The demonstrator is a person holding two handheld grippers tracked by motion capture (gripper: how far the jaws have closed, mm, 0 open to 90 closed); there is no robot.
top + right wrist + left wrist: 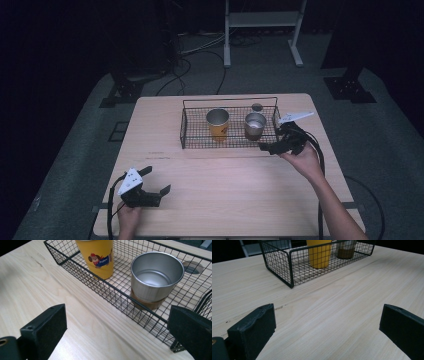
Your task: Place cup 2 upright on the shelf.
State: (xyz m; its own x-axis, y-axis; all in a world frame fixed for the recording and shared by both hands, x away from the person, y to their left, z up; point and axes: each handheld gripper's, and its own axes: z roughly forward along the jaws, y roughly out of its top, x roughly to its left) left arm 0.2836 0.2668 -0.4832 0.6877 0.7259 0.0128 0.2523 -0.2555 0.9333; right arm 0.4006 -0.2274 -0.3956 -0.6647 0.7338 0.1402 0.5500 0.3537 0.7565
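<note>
A black wire basket [187,135] [287,270] [120,297] stands at the far middle of the wooden table [225,190]. Inside it are a yellow cup [218,124] [319,253] [97,257] with a cartoon print and a steel cup [255,126] [345,250] [155,277] with a brown base. My right gripper [274,142] [117,335] is open just outside the basket's near right corner, with the steel cup beyond its jaws. My left gripper [156,181] [327,330] is open over bare wood near the front left, holding nothing.
A small round dark spot [257,107] [191,266] lies on the table behind the basket. A metal stand [260,30] and cables [200,55] are on the dark floor beyond the table. Bare wood spans the middle and front.
</note>
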